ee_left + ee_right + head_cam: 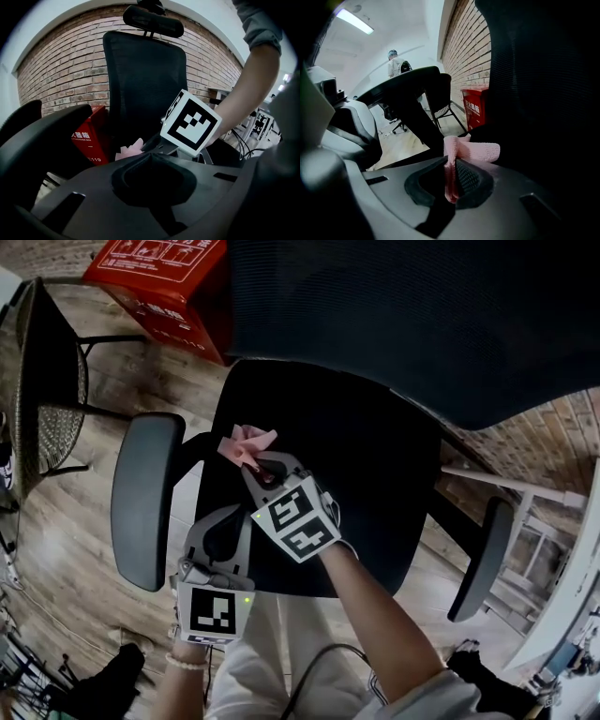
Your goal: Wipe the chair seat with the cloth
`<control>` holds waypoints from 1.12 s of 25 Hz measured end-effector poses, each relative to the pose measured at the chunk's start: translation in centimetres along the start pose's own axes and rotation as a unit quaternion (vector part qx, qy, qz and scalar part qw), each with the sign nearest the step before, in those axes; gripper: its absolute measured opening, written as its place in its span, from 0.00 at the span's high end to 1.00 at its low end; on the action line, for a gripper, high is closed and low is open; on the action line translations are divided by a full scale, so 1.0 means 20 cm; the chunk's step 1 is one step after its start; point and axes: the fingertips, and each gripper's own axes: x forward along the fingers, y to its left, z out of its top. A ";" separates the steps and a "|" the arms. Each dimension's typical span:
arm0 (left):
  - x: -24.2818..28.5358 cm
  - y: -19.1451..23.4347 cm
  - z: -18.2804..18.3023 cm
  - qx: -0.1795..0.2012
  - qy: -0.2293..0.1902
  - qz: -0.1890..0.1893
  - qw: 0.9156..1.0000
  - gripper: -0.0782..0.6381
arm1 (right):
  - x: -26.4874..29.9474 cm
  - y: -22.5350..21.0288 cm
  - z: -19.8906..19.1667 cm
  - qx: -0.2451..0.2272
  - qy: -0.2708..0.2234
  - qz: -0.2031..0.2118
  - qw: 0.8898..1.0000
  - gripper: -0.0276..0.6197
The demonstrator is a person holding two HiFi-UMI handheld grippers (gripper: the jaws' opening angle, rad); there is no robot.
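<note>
Cloth [471, 151] looks soft and floppy, pinched at a fold by the right gripper [451, 185] over the seat [375, 465]; left gripper [152, 158] closed, empty.

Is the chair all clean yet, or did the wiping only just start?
Done: the pink cloth is picked up, pinched in the right tongs. In hand: it sits over the left side of the black chair seat; I cannot tell if it touches. The left tongs are shut and empty. Left: the wiping itself; no cleaned patch shows.
</note>
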 end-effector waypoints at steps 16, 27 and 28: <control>0.08 -0.17 0.05 0.037 -0.003 -0.033 0.999 0.87 | -0.38 -0.35 -0.40 0.035 0.038 -0.179 0.982 0.87; 0.15 -0.34 0.13 0.079 -0.002 -0.071 0.994 0.87 | -0.84 -0.58 -0.76 0.115 0.058 -0.291 0.948 0.87; 0.16 -0.35 0.14 0.082 -0.003 -0.074 0.994 0.87 | -0.88 -0.60 -0.78 0.125 0.058 -0.301 0.944 0.87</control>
